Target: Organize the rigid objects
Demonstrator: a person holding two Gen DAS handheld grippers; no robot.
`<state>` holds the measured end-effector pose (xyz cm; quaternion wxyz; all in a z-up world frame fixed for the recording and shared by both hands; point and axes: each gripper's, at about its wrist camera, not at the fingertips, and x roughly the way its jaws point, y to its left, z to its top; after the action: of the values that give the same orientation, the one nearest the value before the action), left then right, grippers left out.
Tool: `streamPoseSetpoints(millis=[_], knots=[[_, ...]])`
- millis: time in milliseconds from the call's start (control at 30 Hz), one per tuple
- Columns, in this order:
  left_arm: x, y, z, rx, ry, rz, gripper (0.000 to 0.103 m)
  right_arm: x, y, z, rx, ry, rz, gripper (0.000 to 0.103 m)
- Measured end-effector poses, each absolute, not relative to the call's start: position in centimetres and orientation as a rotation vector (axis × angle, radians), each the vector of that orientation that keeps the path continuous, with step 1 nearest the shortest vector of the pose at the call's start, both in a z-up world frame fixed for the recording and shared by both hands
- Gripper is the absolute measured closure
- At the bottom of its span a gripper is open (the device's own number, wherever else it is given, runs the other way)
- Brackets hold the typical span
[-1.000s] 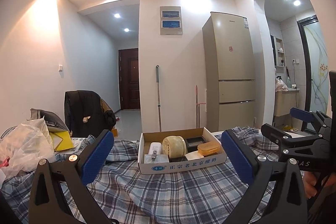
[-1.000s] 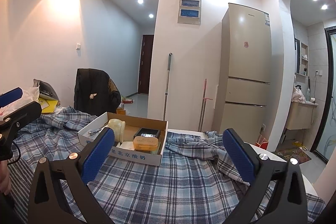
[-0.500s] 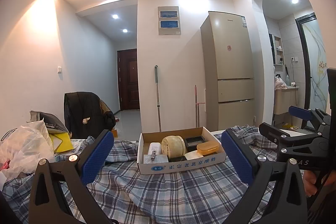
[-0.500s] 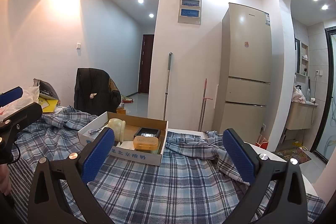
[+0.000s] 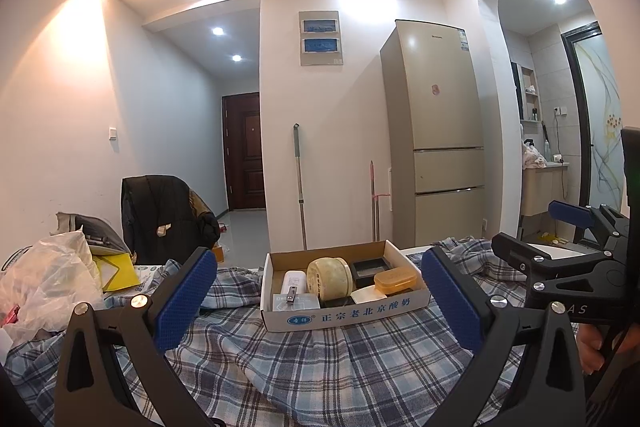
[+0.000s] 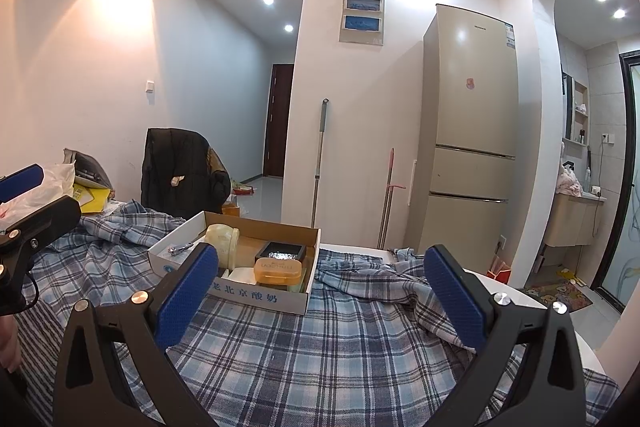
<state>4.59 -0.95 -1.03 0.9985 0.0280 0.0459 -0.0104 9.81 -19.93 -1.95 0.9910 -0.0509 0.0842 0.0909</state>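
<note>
A white cardboard box [image 5: 344,319] with blue print sits on a plaid cloth [image 5: 320,379]. It holds a cream round jar [image 5: 330,277], an orange case [image 5: 395,279], a small black tray [image 5: 370,269], a white bottle [image 5: 294,283] and nail clippers [image 5: 292,294]. My left gripper [image 5: 320,295] is open and empty, hanging in front of the box. My right gripper [image 6: 320,297] is open and empty; the box [image 6: 256,293] lies ahead to its left, with the orange case [image 6: 278,271] and jar [image 6: 222,239] in it.
A white plastic bag [image 5: 44,279] and yellow papers [image 5: 116,269] lie at the left. A chair with a black jacket [image 5: 164,215] stands behind. A fridge [image 5: 434,135] and mop [image 5: 299,187] stand by the far wall. The cloth is bunched at the right [image 6: 360,275].
Both views have shifted only slightly; the left view tilted up a little. Both grippers stay open and empty. The box and its contents have not moved.
</note>
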Motion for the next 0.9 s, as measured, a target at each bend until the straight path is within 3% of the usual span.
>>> streamPoseSetpoints(millis=[900], knots=[[4.91, -0.76, -1.27, 0.053, 0.103, -0.027, 0.000, 9.74, -19.95, -1.90, -0.101, 0.166, 0.180, 0.000]])
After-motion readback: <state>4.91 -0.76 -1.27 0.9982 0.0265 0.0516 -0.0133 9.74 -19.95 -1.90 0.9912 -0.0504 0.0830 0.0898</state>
